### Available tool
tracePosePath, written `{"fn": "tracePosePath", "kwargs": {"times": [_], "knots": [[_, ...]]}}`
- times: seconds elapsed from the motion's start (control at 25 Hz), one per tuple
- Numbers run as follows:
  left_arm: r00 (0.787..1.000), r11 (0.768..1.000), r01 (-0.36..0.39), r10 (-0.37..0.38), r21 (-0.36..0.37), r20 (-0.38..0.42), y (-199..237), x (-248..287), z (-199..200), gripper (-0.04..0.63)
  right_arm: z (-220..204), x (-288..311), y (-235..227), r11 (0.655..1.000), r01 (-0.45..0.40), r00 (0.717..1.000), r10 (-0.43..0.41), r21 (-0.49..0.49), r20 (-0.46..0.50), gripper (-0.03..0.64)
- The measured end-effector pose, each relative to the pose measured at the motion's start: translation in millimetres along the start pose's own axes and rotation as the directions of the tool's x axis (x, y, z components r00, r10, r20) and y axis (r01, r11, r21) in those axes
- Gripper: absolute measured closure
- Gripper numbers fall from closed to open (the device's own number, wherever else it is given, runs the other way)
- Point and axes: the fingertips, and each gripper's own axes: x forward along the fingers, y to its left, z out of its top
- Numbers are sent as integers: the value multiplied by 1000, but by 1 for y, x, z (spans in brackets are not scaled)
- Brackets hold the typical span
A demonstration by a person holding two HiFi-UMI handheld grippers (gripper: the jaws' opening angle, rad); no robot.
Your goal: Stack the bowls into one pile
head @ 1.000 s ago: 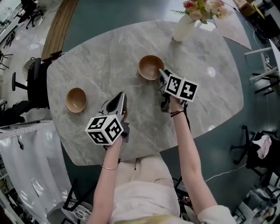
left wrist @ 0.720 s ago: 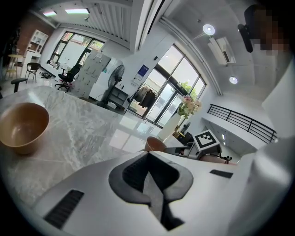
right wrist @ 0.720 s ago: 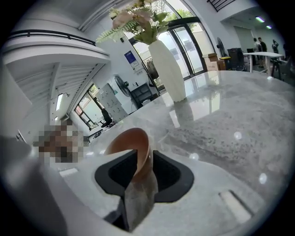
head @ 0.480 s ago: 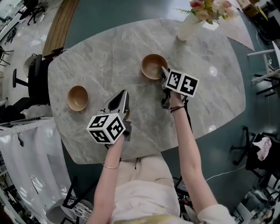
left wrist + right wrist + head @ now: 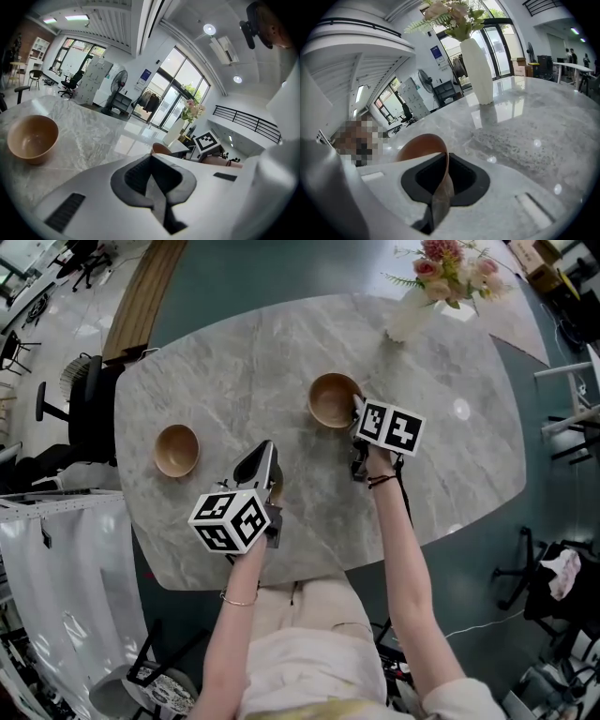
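Two brown wooden bowls stand on the grey marble table (image 5: 450, 465). One bowl (image 5: 176, 450) (image 5: 32, 138) is at the left, well apart from both grippers. The other bowl (image 5: 334, 399) (image 5: 423, 143) (image 5: 160, 149) stands in the middle. My right gripper (image 5: 357, 408) (image 5: 442, 161) is at that bowl's right rim, its jaws closing with the thin rim pinched between them. My left gripper (image 5: 264, 450) (image 5: 150, 159) hovers over bare table between the two bowls, shut and with nothing in it.
A white vase with pink flowers (image 5: 412, 310) (image 5: 478, 70) stands at the table's far edge, behind the middle bowl. A black office chair (image 5: 89, 413) is at the table's left side. The table's near edge runs just below my hands.
The right gripper's jaws have closed onto the middle bowl's right rim. The left gripper has stayed where it was.
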Motion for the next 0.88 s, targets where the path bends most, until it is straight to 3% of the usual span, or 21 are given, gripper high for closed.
{"fn": "tracePosePath", "kwargs": {"times": [0.52,0.88], "knots": [[990,995,-99,99,-6,100,19,-57,10,595,-14,-28,45,992,-121,993,121,-45,-4,594],[980,988,-152,153,-18,127,38,-97,10,595,-27,-50,88,977,-202,979,201,-71,-19,594]]}}
